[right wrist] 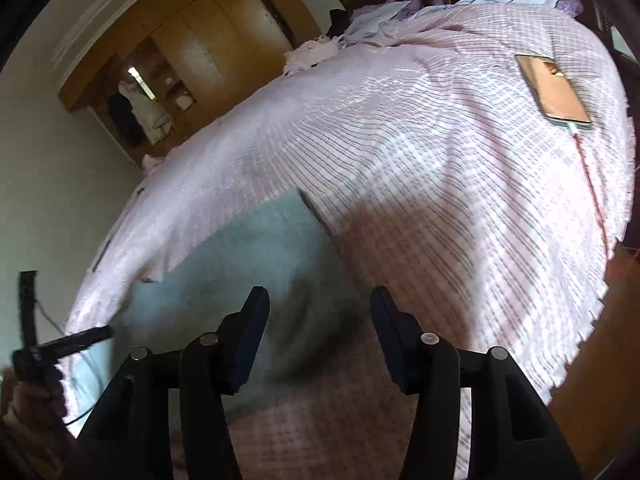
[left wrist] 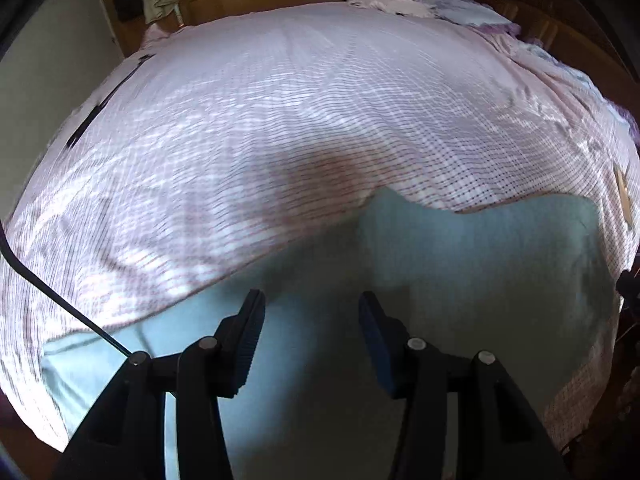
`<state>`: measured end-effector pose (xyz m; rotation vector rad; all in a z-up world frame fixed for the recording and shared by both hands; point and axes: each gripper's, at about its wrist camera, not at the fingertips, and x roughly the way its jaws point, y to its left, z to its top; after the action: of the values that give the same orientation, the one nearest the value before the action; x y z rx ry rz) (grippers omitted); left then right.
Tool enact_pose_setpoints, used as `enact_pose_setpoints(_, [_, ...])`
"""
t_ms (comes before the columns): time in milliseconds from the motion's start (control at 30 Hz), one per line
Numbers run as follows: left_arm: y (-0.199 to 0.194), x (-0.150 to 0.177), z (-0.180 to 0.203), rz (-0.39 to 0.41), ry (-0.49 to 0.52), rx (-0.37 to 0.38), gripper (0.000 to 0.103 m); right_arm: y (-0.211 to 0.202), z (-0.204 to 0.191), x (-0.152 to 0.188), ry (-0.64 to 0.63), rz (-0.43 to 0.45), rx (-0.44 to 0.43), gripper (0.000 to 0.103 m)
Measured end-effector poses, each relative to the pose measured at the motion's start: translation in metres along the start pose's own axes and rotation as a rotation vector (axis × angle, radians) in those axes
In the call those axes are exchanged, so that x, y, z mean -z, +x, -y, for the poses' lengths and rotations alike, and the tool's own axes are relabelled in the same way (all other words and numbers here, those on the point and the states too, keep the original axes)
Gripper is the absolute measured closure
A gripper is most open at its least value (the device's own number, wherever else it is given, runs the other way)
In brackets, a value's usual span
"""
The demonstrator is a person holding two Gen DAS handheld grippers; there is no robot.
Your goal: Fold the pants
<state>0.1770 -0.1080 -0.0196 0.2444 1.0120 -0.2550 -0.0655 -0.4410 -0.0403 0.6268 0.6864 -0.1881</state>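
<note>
Pants [left wrist: 460, 264] lie flat on bedspread [left wrist: 280, 120] — no writing legible.

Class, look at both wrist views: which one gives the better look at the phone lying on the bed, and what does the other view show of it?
The right wrist view. The phone lies in full on the checked bedspread, far right, with its cable plugged in. The left wrist view catches only a thin, distorted sliver of it at the right edge.
</note>
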Motion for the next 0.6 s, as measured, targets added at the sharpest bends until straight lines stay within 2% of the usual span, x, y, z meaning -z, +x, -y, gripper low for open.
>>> enact_pose_setpoints(300, [-0.015,0.03,-0.065,-0.02,-0.147,-0.055,0.052,0.021,0.004,0.012,0.094,-0.092,-0.106,0.057])
enact_pose_setpoints(433, [-0.022,0.038,-0.095,-0.013,-0.234,-0.08,0.052,0.034,0.001,0.016,0.098,-0.11,-0.101,0.056])
enact_pose_setpoints(600, [-0.028,0.056,-0.128,-0.014,-0.295,-0.124,0.052,0.048,-0.002,0.017,0.111,-0.107,-0.088,0.052])
